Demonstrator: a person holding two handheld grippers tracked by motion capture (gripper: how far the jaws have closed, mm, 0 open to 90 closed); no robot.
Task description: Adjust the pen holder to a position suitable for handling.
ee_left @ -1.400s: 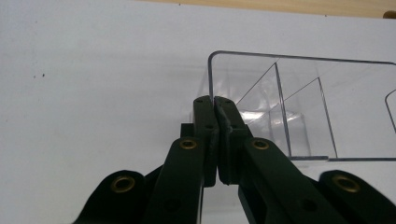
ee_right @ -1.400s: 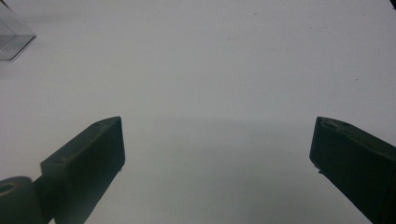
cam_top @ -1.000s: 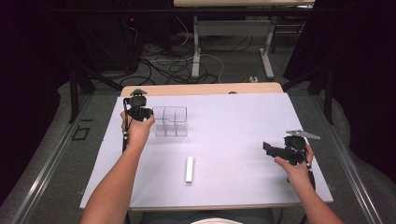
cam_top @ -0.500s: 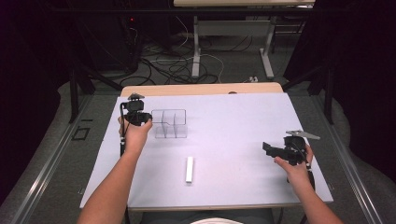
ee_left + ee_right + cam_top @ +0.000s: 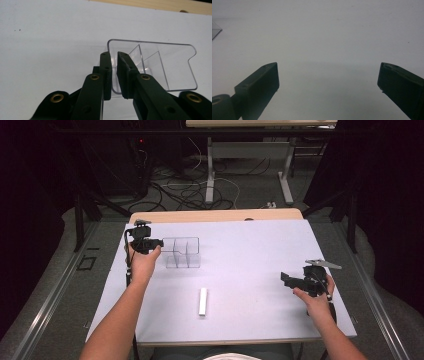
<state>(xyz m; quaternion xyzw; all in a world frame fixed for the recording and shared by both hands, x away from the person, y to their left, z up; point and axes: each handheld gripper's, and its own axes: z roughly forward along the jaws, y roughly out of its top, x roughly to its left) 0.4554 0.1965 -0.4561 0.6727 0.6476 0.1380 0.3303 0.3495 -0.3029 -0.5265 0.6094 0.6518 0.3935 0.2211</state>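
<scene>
The left hand-held gripper, held at the left end of the clear plastic divided organiser tray, has just been opening its jaws a little; in the left gripper view a narrow gap shows between the pads, with the tray's thin wall standing in it. The left hand has drawn slightly leftward, away from the tray's middle.

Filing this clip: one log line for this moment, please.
left tool: jaws just been opening, clear box wall between | right tool: open | white bar: untouched
</scene>
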